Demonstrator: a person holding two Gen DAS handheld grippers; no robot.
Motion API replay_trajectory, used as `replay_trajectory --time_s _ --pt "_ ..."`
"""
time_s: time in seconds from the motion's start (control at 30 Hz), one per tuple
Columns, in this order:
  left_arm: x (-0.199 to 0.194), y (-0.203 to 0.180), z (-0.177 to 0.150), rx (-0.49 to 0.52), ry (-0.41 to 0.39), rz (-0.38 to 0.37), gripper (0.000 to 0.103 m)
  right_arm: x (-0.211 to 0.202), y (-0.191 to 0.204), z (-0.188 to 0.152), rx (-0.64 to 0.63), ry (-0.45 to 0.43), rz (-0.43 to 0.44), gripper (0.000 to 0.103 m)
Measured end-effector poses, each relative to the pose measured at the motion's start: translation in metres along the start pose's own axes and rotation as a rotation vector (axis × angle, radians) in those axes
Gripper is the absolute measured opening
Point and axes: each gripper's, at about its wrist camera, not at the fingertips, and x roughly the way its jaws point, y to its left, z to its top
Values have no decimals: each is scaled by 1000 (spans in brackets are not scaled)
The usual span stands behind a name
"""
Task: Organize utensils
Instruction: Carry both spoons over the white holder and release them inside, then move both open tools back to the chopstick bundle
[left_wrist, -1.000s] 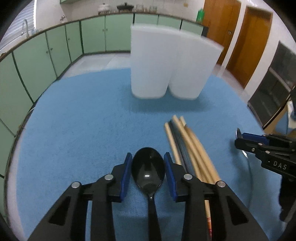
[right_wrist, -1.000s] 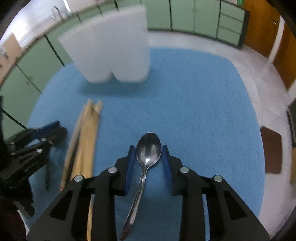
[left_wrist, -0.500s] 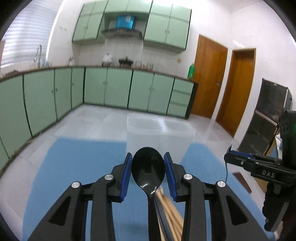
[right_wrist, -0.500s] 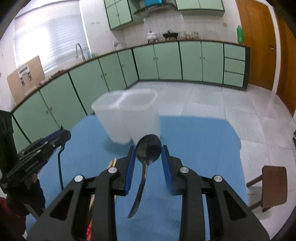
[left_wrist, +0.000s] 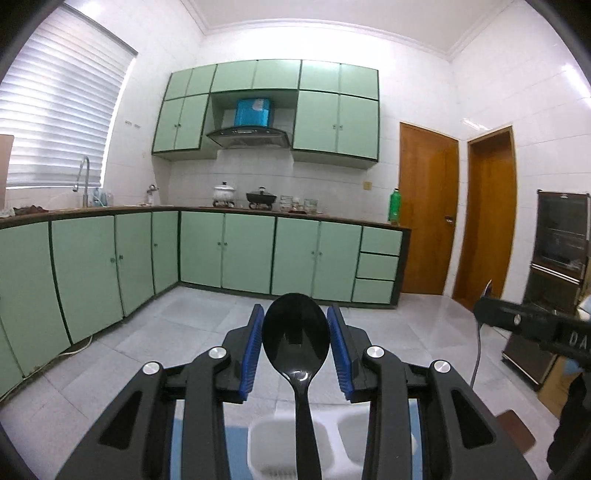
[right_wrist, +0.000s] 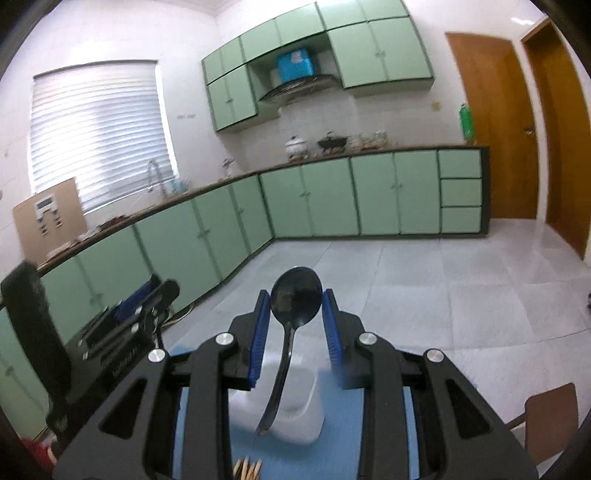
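My left hand-held gripper (left_wrist: 295, 350) is clamped on the black spoon (left_wrist: 295, 334), bowl up, above the white container (left_wrist: 280, 448) on the blue table (right_wrist: 343, 458). My right hand-held gripper (right_wrist: 295, 326) pinches the metal spoon (right_wrist: 295, 299) over that container; wooden chopsticks (right_wrist: 248, 469) lie near.

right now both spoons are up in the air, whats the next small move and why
Probably lower the left hand-held gripper so the black spoon drops handle-first into the white holder seen below it. The right hand-held gripper holds the metal spoon above the holder too.
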Motion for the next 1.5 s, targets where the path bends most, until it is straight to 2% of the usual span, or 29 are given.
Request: replay_trajectory --time_s 0.13,0.23,0.33,0.47,0.53,0.6,0.67,0.73,0.77,0.9,0.97,1.07,1.17,1.27,1.37,1.5 --pt "28 0 -6 -4 17 29 35 37 0 2 -30 5 -75 27" --pt "38 7 -19 -26 33 38 35 63 0 -11 -54 28 -111 27" --pt "50 15 -27 -66 69 27 35 80 -6 -27 -40 62 -104 28" --pt "52 18 -41 -49 103 4 36 89 -6 -49 -63 132 -56 29" --pt "46 19 -44 -48 110 -1 43 84 -7 -57 -55 134 -54 34" --pt "34 21 -45 -56 103 -6 46 73 -11 -59 -19 128 -28 37" --pt "17 21 -45 -50 98 -15 48 52 -14 -62 4 115 -28 46" --pt "-8 18 -48 -30 105 -29 57 25 -16 -69 23 89 -12 52" --pt "-18 15 -50 -12 124 -18 60 9 -17 -74 28 82 -12 57" --pt "-77 10 -77 24 242 -37 68 -48 -13 -107 24 110 32 64" --pt "-105 11 -95 11 308 -54 70 -74 -4 -133 -8 151 39 65" --pt "-144 12 -135 -11 453 -61 73 -105 8 -185 -27 261 44 66" --pt "-170 14 -170 -9 576 -31 73 -126 18 -233 -22 374 25 66" --pt "-188 16 -188 -9 628 -11 74 -144 26 -268 -13 445 17 66" --pt "-202 10 -202 15 657 -12 76 -157 34 -289 -21 480 3 64" --pt "-214 1 -214 36 679 -14 79 -163 38 -294 -27 493 6 60"
